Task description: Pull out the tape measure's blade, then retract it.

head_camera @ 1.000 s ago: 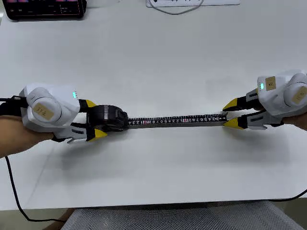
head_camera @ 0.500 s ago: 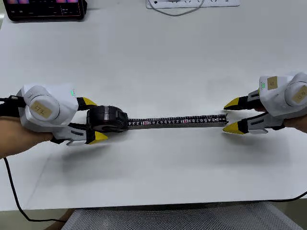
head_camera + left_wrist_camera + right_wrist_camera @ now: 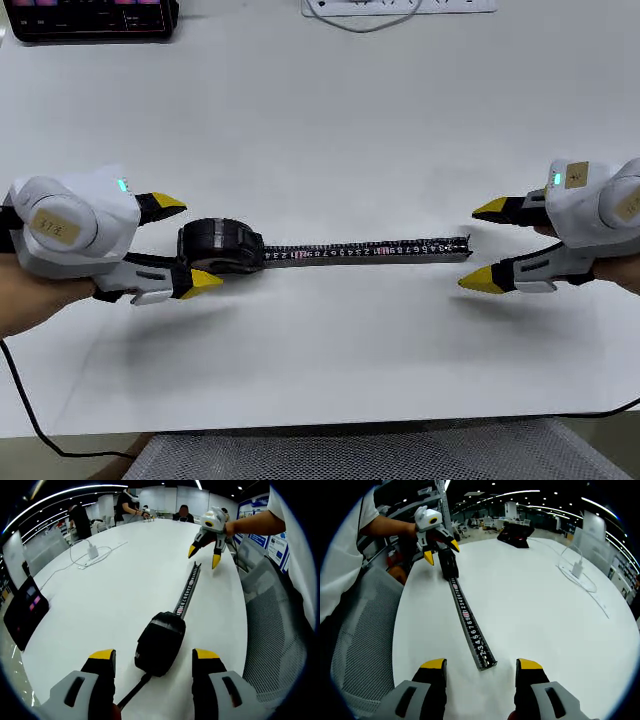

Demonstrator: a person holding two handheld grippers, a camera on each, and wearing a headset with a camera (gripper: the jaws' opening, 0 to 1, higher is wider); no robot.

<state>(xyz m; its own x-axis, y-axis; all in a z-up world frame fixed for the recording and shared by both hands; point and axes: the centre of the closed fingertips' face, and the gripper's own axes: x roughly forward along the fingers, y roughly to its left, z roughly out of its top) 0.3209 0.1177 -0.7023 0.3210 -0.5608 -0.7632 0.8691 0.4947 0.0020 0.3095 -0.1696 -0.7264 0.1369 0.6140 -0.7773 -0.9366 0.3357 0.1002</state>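
1. Our left gripper (image 3: 188, 242) stands wide open astride the tape measure (image 3: 222, 245), not clamping it. Our right gripper (image 3: 481, 245) gapes wide just off the blade (image 3: 370, 249) tip.
2. We judge the pull-out done: the blade lies extended on the table (image 3: 330, 120), not yet retracted.
3. We see bare table all round, with its near edge close to us.

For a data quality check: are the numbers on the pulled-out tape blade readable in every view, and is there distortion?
Head view: even light, soft shadows on the white table, numbers on the black tape blade small but sharp. Right gripper view: numbers clear near the tip, fisheye bends the table edge. Left gripper view: numbers too small to read, same bending.
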